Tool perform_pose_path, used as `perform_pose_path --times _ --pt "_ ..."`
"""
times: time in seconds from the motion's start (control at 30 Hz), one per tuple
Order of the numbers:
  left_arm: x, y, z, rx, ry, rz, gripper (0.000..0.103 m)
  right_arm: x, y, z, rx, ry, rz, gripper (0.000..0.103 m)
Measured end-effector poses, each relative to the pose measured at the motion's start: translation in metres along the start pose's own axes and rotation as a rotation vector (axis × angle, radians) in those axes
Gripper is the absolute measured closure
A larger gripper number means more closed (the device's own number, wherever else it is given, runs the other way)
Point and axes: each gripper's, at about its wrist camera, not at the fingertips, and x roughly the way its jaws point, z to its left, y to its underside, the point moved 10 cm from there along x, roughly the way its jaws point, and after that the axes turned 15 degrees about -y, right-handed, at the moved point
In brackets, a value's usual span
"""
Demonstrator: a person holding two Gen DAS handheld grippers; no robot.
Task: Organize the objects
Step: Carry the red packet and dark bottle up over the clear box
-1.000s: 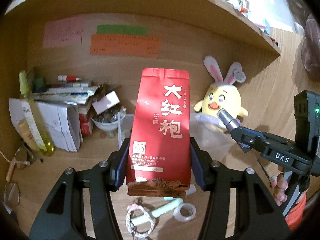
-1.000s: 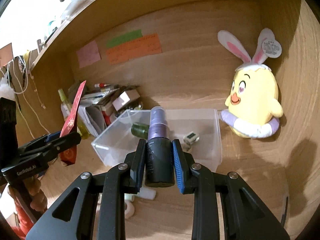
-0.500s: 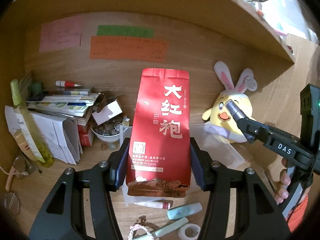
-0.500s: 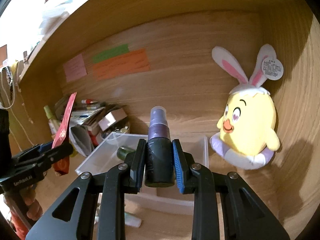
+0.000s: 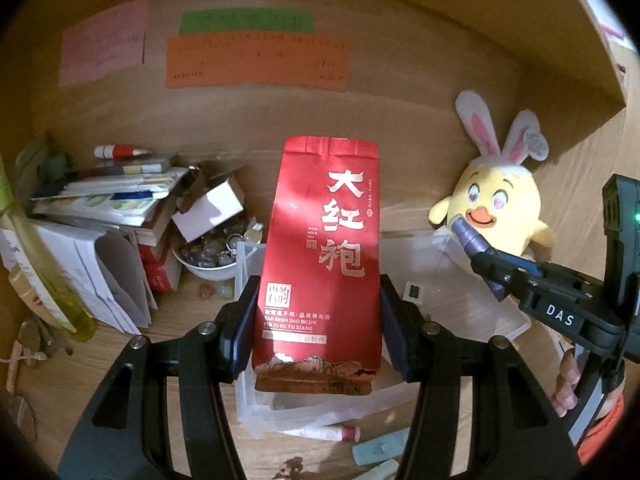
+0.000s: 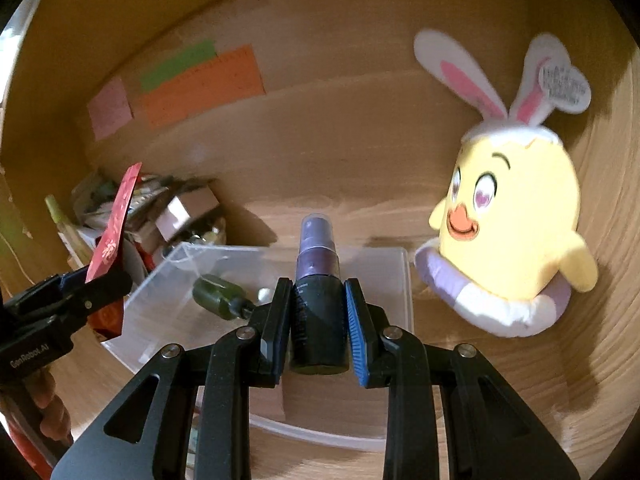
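Note:
My left gripper (image 5: 318, 332) is shut on a red tea packet (image 5: 320, 248) with gold Chinese characters and holds it upright above the near left part of a clear plastic bin (image 5: 472, 312). My right gripper (image 6: 318, 320) is shut on a dark spray bottle (image 6: 318, 280) with a purple clear cap, held upright over the same bin (image 6: 400, 276). A green bottle (image 6: 218, 294) lies inside the bin. The right gripper with the bottle tip also shows in the left wrist view (image 5: 486, 268), and the left gripper with the packet in the right wrist view (image 6: 92, 284).
A yellow chick plush with rabbit ears (image 6: 508, 236) sits at the back right by the side wall. Stacked books and papers (image 5: 100, 216), a white bowl of stones (image 5: 208, 256) and a yellow-green bottle (image 5: 44, 280) crowd the left. Chalk sticks (image 5: 376, 450) lie in front. Coloured notes (image 5: 256, 62) hang on the back wall.
Both grippers have moved forward into the shelf nook. The bin and the plush now look closer, and the packet and the spray bottle stay gripped.

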Motion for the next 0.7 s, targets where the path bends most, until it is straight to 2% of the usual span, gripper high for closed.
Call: perform_pose_path --times 0.3,0.5,0.7 --pt "0.025 0.009 -0.010 0.027 0.004 0.058 0.048 0.018 0.013 -0.012 0.028 0.007 0.055 0.079" --pt "0.037 0.017 -0.016 0.049 -0.003 0.081 0.048 0.040 0.028 -0.017 0.020 0.039 0.123 0.079" --pt "0.048 0.022 -0.018 0.070 -0.011 0.101 0.048 0.042 0.030 -0.020 -0.002 0.076 0.129 0.079"
